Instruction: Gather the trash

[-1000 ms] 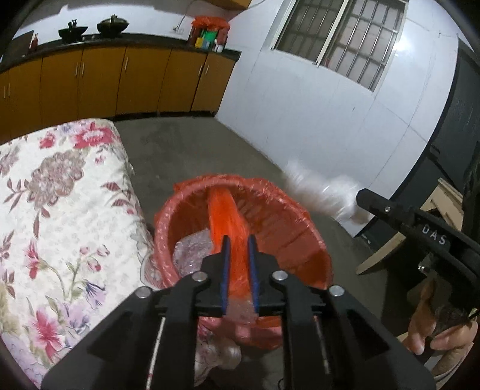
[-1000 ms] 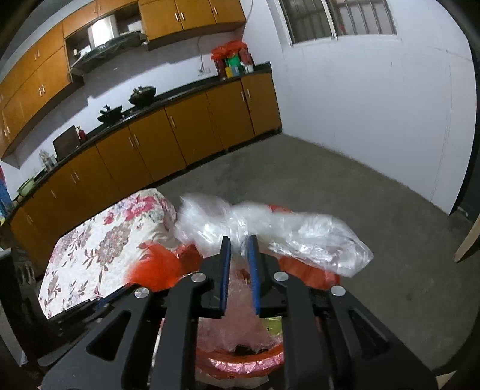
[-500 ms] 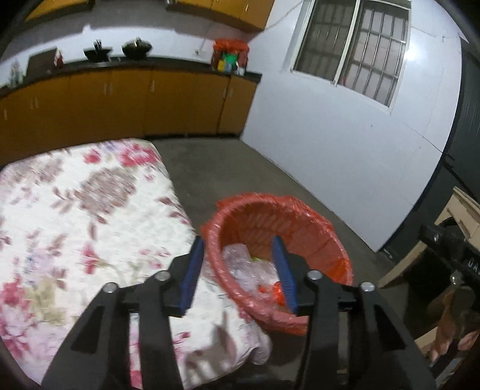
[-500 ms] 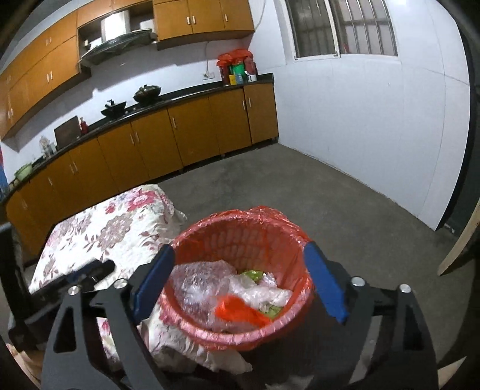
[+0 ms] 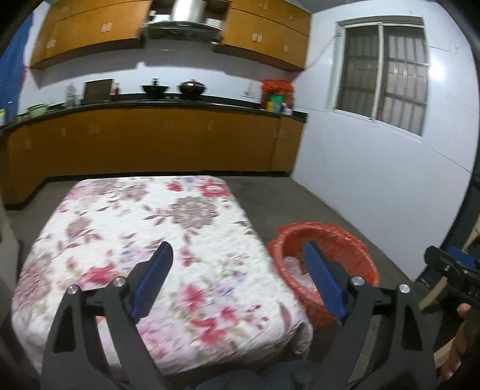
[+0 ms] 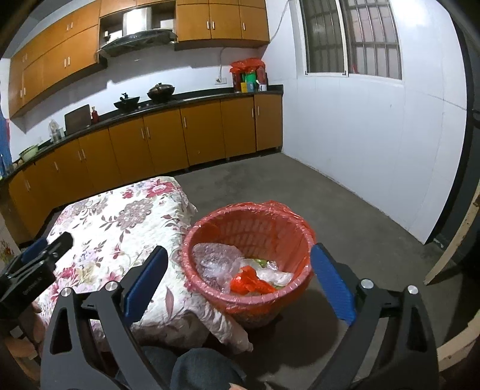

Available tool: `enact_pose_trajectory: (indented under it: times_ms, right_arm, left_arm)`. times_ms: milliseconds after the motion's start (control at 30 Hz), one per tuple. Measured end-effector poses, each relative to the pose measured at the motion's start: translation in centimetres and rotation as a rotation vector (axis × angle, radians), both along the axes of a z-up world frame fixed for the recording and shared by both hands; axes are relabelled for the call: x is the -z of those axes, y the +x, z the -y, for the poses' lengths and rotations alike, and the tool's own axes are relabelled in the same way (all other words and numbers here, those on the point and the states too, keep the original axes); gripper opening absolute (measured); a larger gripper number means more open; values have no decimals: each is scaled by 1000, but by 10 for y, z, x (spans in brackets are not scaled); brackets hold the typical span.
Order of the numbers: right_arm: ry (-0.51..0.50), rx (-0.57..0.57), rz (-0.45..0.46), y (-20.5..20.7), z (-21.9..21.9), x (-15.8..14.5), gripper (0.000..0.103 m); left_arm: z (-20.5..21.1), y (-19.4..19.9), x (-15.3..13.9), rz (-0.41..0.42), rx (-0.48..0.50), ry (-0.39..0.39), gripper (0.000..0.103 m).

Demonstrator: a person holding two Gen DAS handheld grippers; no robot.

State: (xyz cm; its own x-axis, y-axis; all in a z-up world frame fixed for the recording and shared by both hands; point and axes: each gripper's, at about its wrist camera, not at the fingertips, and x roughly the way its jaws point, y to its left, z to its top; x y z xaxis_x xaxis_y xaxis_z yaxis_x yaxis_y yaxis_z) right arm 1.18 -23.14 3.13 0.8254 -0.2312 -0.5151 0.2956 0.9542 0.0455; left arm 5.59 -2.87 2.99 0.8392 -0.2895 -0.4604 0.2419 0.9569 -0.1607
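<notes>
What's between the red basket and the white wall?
Only bare grey floor lies between the red basket and the white wall; the right wrist view shows it best.

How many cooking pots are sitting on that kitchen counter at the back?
2: a dark wok-like pot and a lidded dark pot just right of it, both on the black counter under the range hood. Others could be hidden at the crowded left end.

1. It was a home kitchen: orange base cabinets point(image 6: 168, 141) ran under a dark counter point(image 6: 192, 97), with wall cabinets point(image 6: 222, 19) above.
2. A range hood point(image 6: 138, 37) hung over two woks point(image 6: 160, 90).
3. A barred window point(image 6: 351, 36) sat in a white wall.
4. A floral-covered table point(image 5: 144, 240) stood on the concrete floor point(image 6: 300, 183).
</notes>
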Motion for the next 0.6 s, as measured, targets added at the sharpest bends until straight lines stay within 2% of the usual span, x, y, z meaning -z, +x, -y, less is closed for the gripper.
enact_pose_trajectory:
  times_ms: [100, 333, 600]
  right_arm:
    - [-3, -23, -8, -9, -15, 0, 95]
    - [-26, -62, 1, -19, -43, 7, 95]
    - [-31, -52, 12, -32, -59, 10, 95]
  left_arm:
    - [-14, -17, -2, -1, -44, 4, 90]
    - [-32, -55, -7, 43, -128, 67, 94]
    - [-43, -75, -9, 67, -182, 90, 95]
